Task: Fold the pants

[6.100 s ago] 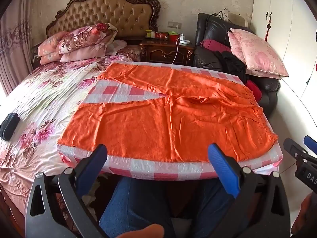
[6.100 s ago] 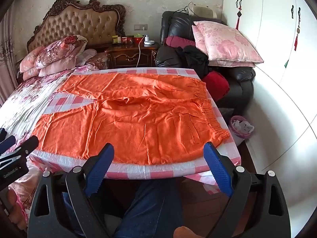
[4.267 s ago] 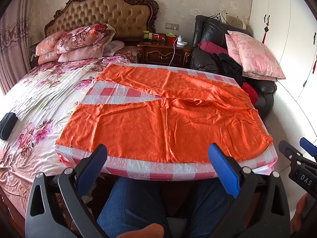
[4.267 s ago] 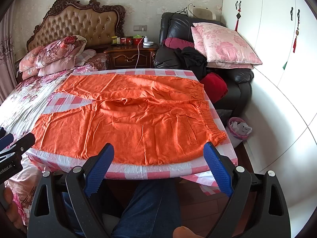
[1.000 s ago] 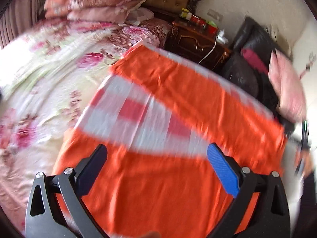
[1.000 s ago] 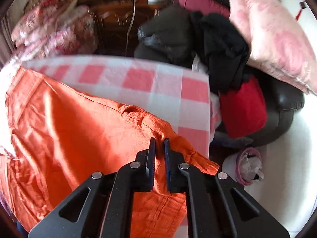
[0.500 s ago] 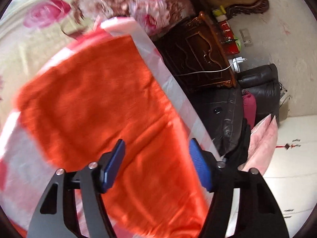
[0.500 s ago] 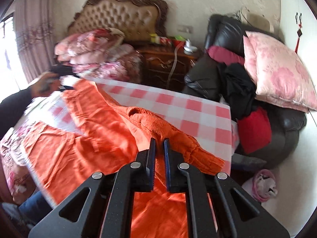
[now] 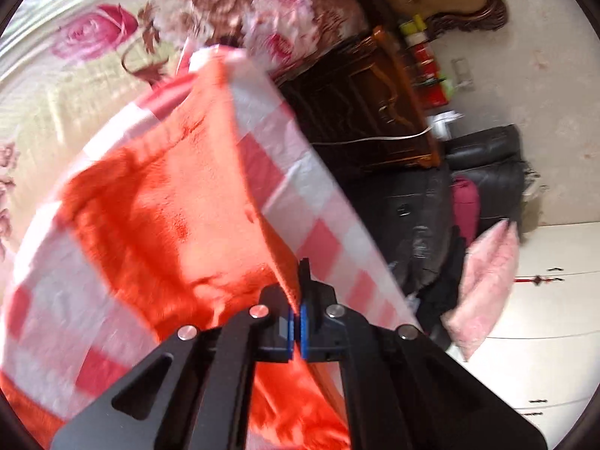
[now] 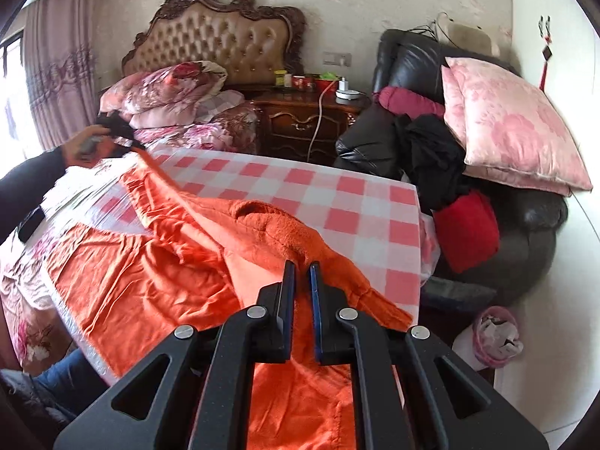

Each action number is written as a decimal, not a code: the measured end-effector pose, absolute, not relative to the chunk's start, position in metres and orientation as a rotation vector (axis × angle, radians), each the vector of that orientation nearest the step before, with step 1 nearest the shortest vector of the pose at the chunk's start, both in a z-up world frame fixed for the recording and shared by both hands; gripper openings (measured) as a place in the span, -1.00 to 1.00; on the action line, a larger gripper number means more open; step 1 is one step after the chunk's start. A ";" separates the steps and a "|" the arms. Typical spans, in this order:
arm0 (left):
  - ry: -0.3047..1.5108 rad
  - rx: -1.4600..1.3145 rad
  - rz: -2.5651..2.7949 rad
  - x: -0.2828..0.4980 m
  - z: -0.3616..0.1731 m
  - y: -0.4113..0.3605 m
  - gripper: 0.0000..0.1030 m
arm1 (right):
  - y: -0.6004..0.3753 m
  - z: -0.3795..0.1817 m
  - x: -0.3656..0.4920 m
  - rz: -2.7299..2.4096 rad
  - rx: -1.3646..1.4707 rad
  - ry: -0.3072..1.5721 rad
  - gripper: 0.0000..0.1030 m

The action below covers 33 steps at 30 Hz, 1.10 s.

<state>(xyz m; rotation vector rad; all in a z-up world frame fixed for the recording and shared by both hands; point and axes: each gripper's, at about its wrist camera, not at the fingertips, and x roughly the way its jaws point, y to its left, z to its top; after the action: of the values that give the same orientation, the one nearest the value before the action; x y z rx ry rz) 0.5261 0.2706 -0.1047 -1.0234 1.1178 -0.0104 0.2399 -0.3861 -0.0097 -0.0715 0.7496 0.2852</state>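
Note:
Orange pants (image 10: 150,281) lie on a table with a red-and-white checked cover (image 10: 337,195), their far side lifted. My right gripper (image 10: 302,266) is shut on the bunched waistband, held above the table. In the left wrist view my left gripper (image 9: 299,281) has its jaws closing tight on the edge of the far leg of the pants (image 9: 168,206), with cloth pinched between the blue pads. The right wrist view shows that left gripper (image 10: 125,140) in a person's hand at the far left, with the leg stretched taut between the two grippers.
A bed (image 10: 195,135) with floral bedding and pillows lies left of the table. Behind it stands a dark wooden nightstand (image 10: 300,123). A black armchair (image 10: 525,225) with a pink pillow and clothes is on the right, a small pink bin (image 10: 495,333) beside it.
My left gripper swung over to the far leg and its jaws came together on the cloth. My right gripper, still gripping the waistband, rose and pulled back, lifting the pants' far side.

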 end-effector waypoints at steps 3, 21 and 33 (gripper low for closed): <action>1.056 -1.024 -0.037 0.488 -0.061 0.281 -0.98 | -0.390 -0.005 0.247 0.272 -0.086 0.717 -0.85; 0.928 -1.087 -0.007 0.113 -0.184 0.294 -0.97 | -0.404 -0.125 0.093 0.258 0.139 0.952 -0.61; 0.902 -1.171 -0.065 0.108 -0.199 0.294 -0.97 | -0.480 -0.151 0.037 0.102 1.091 0.910 0.49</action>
<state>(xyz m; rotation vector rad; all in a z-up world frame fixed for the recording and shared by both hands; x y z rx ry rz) 0.1082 0.2940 -0.1992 -1.1706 0.9017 -0.0655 0.0371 -0.4801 -0.1511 1.0907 0.9105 0.1024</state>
